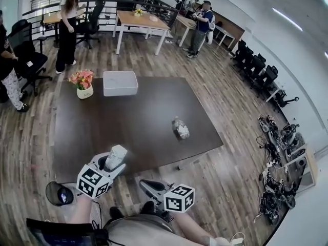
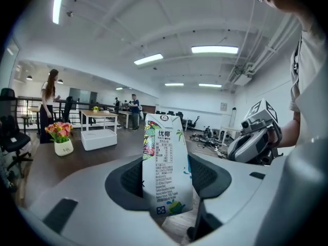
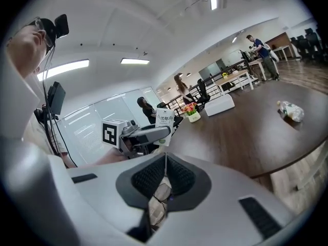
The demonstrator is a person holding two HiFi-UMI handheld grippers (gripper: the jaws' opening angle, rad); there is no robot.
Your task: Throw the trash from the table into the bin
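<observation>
1 carton gripped by left gripper — right gripper fingers together.

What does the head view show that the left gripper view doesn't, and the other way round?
Only the head view shows the crumpled piece of trash lying on the dark table. Only the left gripper view shows the ceiling lights and the print on the drink carton. Both show that carton clamped in the left gripper, the flower pot and the white box.
</observation>
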